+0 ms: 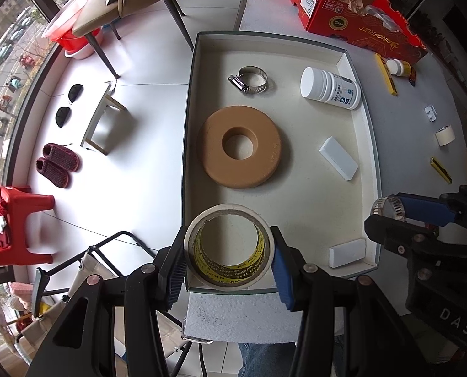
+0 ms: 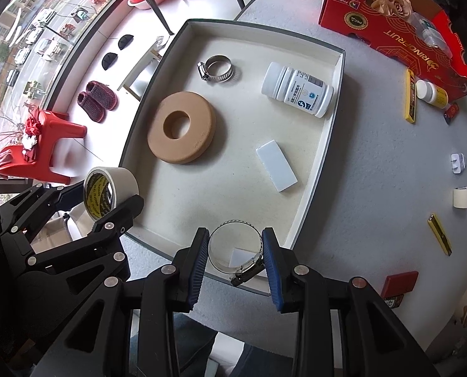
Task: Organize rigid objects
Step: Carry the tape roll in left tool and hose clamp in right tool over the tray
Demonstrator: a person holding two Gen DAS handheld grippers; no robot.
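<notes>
My left gripper is shut on a roll of tape with a cream rim and yellow core, held over the near left corner of the shallow cream tray. It also shows in the right wrist view. My right gripper is shut on a metal hose clamp, held over the tray's near right edge. In the tray lie a tan foam ring, a second hose clamp, a white bottle and two white blocks.
On the grey table right of the tray lie a small tape roll, a white plug, two yellow bars, a small bottle, a red pad and a red box. Left is floor with slippers and a red stool.
</notes>
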